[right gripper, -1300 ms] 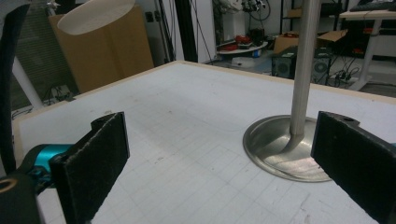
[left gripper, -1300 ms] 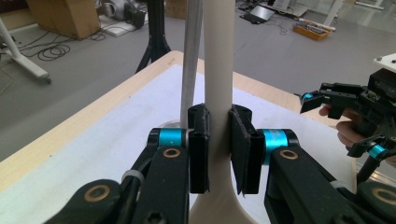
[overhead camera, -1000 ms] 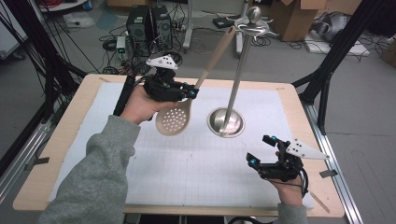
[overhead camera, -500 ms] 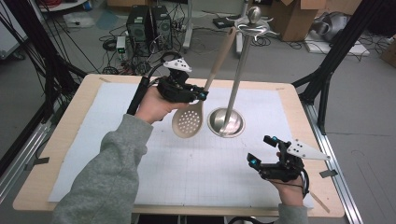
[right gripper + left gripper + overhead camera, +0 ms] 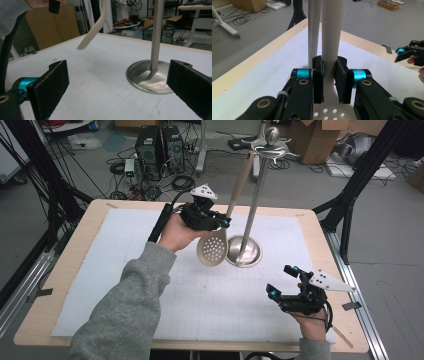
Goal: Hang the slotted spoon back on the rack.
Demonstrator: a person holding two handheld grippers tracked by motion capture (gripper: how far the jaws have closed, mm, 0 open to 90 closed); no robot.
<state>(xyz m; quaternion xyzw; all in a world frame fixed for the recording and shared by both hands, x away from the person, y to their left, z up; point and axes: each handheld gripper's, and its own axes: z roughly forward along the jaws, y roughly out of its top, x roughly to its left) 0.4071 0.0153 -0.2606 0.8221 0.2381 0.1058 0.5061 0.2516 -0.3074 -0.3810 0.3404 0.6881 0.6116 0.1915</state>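
Observation:
A beige slotted spoon point(image 5: 213, 251) hangs in the air above the table, its handle slanting up toward the top of a metal stand point(image 5: 257, 200). My left gripper point(image 5: 220, 222) is shut on the spoon's neck just above the perforated bowl. In the left gripper view the pads point(image 5: 318, 77) press both sides of the handle point(image 5: 331, 37), and the stand's pole point(image 5: 314, 30) rises close behind it. The spoon's bowl hovers beside the stand's round base point(image 5: 243, 252). My right gripper point(image 5: 281, 280) stands open near the front right, with nothing between its jaws point(image 5: 117, 85).
A white gridded mat point(image 5: 200, 305) covers the wooden table point(image 5: 85, 245). The stand's top carries hooks and a ball point(image 5: 271, 135). Black frame legs flank the table; computers, cables and boxes lie on the floor beyond the far edge.
My left gripper has carried the spoon to the right, toward the stand, and a little lower. The right gripper has stayed where it was.

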